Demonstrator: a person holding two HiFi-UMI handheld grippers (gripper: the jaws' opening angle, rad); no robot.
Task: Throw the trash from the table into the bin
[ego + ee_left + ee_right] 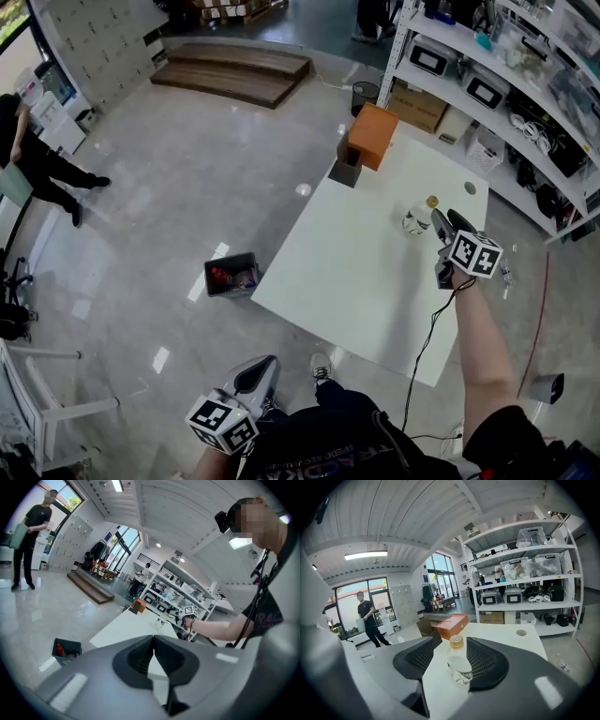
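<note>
Risk: tipping bottle [458,665] on uneven close. Upright on table [356,281], centre-right, betw. wide-apart jaws of right gripper [452,651], off-centre, not yet gripped. Left gripper [153,641] closed, empty, lower left. In head view, not right gripper view: bin [232,275] on floor, centre-left. In right gripper view only: bottle-to-jaw gap.

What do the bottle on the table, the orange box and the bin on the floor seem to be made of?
Bottle: most likely clear, glossy plastic, since its body is see-through and thin-looking.
Orange box: matte, with flat faces and sharp edges. It could be cardboard or plastic, and the views don't settle which.
Bin: dark and rigid with thin, straight walls, so probably plastic.
</note>
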